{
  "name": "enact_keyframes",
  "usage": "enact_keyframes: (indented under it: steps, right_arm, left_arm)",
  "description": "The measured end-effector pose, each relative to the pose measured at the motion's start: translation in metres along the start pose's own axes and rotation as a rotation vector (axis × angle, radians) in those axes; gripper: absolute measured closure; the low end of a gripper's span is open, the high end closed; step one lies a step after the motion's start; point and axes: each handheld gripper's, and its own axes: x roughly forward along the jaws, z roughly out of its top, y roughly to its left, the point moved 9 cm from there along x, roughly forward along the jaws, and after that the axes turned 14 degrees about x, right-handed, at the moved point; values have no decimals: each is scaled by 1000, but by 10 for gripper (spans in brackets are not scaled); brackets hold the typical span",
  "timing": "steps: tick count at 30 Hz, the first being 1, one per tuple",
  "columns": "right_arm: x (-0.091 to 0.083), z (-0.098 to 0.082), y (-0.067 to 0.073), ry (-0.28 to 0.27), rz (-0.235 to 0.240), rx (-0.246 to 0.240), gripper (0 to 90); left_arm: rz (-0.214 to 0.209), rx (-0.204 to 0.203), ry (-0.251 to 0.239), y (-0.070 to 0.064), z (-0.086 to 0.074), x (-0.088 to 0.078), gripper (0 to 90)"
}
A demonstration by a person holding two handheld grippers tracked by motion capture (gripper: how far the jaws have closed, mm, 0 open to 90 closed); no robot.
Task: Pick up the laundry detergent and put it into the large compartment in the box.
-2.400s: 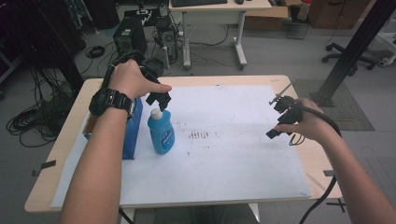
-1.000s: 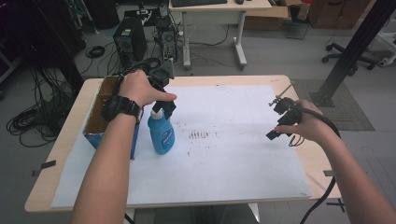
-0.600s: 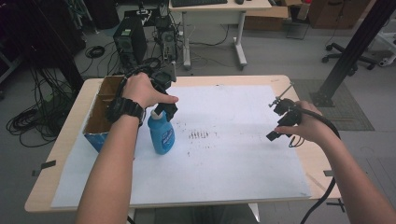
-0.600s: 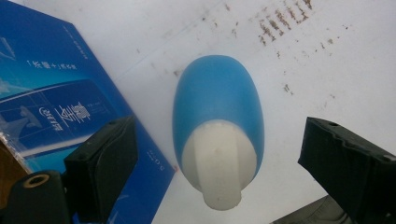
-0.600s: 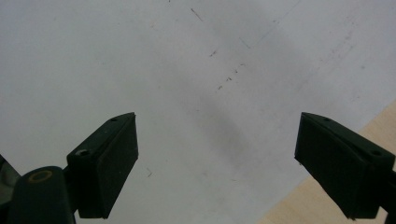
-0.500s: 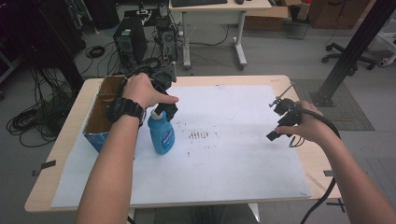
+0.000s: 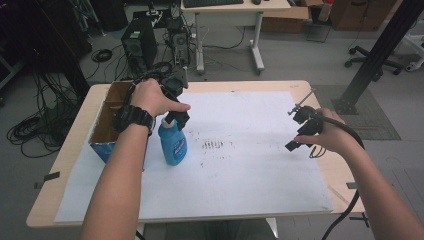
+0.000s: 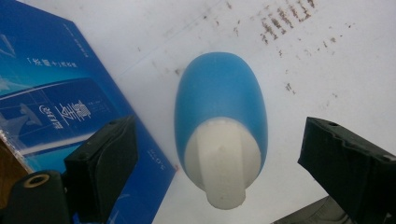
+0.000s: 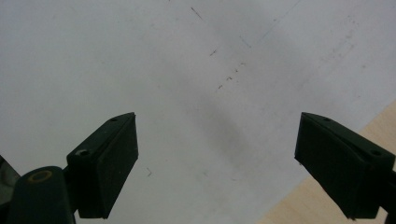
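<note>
A blue bottle (image 7: 173,146) with a white cap (image 8: 221,164) stands upright on the white sheet (image 7: 260,170), right beside a blue carton. My left gripper (image 7: 175,120) hovers over the bottle's top, pointing down. In the left gripper view the left gripper (image 8: 222,126) is open, one jaw on each side of the cap with clear gaps and no contact. My right gripper (image 7: 294,129) is held above the sheet's right side. In the right gripper view the right gripper (image 9: 217,121) is open wide, with bare paper between its jaws.
An open blue carton (image 7: 106,131) with a brown inside stands at the table's left edge, touching or nearly touching the bottle. Dark smudges (image 7: 216,145) mark the sheet's middle. The wooden table edge (image 9: 327,200) lies just right of the right gripper.
My left hand has shifted right from over the carton to above the bottle's cap. The bottle stands where it was, and the right gripper has stayed put.
</note>
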Motion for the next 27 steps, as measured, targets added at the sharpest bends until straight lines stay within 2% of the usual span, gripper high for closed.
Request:
enact_keyframes:
  steps: [12,27]
  right_arm:
    - [4,-1,0,5,4,1,133]
    - [9,-3,-1,10,9,4,132]
  left_arm:
    - [-15,4,20,-4,2,16,118]
    - [-23,-25,47,-6,-1,31,106]
